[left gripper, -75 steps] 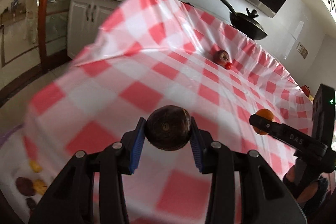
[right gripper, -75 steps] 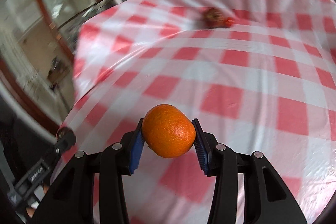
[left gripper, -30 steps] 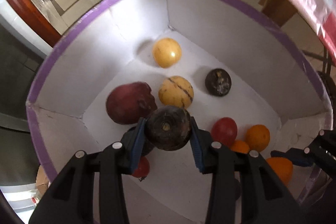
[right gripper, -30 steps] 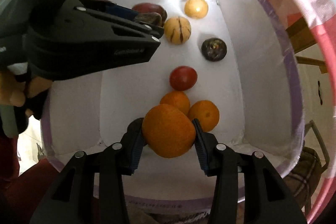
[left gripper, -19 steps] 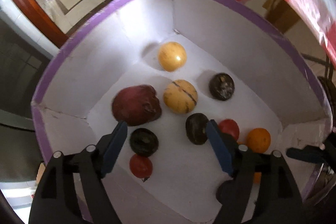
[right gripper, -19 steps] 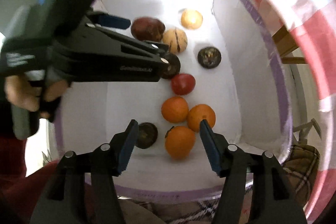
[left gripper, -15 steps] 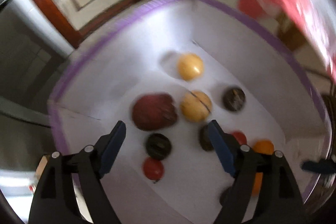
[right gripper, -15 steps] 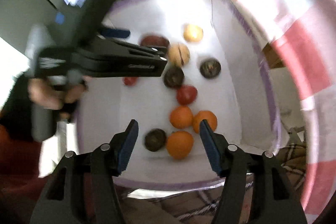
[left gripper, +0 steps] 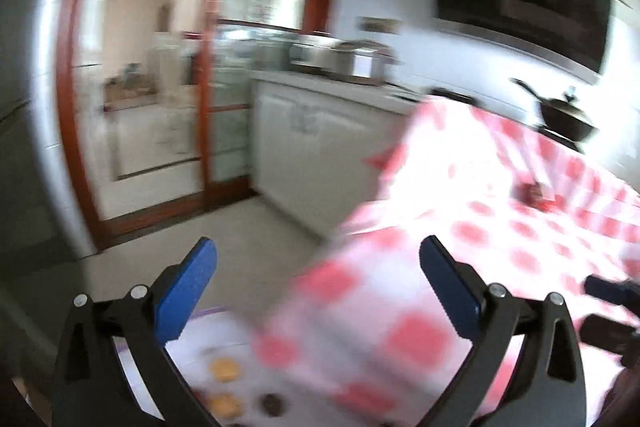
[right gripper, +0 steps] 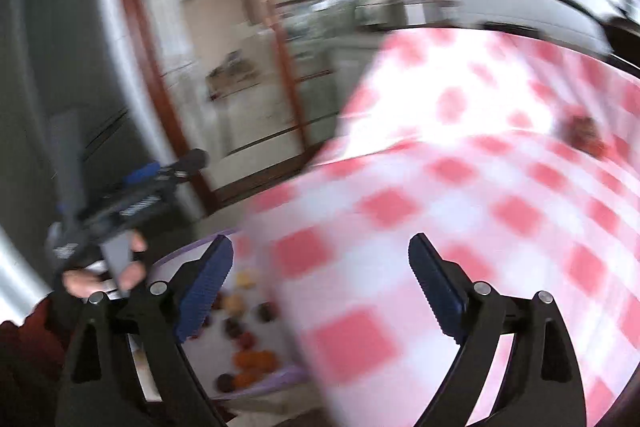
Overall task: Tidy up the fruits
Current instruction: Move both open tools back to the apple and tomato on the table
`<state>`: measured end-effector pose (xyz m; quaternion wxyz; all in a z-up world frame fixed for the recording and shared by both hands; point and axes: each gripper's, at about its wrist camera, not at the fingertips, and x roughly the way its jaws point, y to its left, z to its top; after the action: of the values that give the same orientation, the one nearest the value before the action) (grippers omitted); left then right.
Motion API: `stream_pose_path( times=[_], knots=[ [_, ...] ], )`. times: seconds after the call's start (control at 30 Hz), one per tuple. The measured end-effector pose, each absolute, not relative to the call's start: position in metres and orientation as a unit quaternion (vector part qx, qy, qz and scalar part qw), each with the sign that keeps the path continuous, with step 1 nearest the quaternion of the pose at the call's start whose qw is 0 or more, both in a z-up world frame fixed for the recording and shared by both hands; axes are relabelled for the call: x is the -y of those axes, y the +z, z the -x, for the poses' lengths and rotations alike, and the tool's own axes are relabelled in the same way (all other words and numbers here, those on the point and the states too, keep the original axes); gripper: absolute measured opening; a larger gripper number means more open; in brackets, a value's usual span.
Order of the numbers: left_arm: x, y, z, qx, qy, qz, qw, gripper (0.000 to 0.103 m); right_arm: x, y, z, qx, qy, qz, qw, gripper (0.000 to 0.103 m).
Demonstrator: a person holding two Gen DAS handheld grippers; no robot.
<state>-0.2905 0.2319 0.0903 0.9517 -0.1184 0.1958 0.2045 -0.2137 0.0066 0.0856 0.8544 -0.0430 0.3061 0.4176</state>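
Observation:
Both views are motion-blurred. My left gripper point(left gripper: 318, 285) is open and empty, above the table's near-left corner. My right gripper point(right gripper: 320, 285) is open and empty too. The white box with a purple rim point(right gripper: 264, 387) sits low beside the table and holds several fruits, among them oranges point(right gripper: 254, 359); it also shows in the left wrist view point(left gripper: 188, 347) with yellow fruits point(left gripper: 224, 371). A dark red fruit point(left gripper: 534, 193) lies far back on the red-checked tablecloth point(left gripper: 460, 291), and in the right wrist view point(right gripper: 580, 129). The left gripper's body point(right gripper: 120, 207) shows in the right wrist view.
A kitchen counter with white cabinets point(left gripper: 316, 143) and a wood-framed glass door point(left gripper: 208, 107) stand behind the table's left end. A black pan point(left gripper: 564, 123) sits at the far edge. The right gripper's tip point(left gripper: 608, 291) shows at right.
Both grippers dropped their fruit into the box, opened, and have swung up and away from the box toward the table. The dark fruit and the orange now lie in the box.

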Motion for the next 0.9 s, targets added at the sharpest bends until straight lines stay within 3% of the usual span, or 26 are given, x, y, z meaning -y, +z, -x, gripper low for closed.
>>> stream_pose_path(
  times=[0.13, 0.33, 0.47, 0.63, 0.9],
  knots=[
    [-0.171, 0.101, 0.192, -0.238, 0.108, 0.141, 0.955, 0.101, 0.064, 0.082, 0.165, -0.320, 0.297, -0.015, 0.900, 0.087],
    [-0.097, 0.056, 0.042, -0.318, 0.042, 0.192, 0.927, 0.101, 0.151, 0.062, 0.087, -0.335, 0.158, -0.066, 0.926, 0.087],
    [-0.071, 0.031, -0.022, -0.325, 0.034, 0.204, 0.923, 0.101, 0.177, 0.042, 0.037, -0.355, 0.113, -0.070, 0.925, 0.087],
    [-0.063, 0.019, -0.058, -0.340, 0.022, 0.235, 0.910, 0.101, 0.197, 0.028, -0.029, -0.371, 0.091, -0.056, 0.923, 0.087],
    [-0.071, 0.021, -0.050, -0.322, 0.012, 0.250, 0.913, 0.101, 0.178, 0.023, -0.132, -0.396, 0.093, -0.013, 0.914, 0.083]
  ],
)
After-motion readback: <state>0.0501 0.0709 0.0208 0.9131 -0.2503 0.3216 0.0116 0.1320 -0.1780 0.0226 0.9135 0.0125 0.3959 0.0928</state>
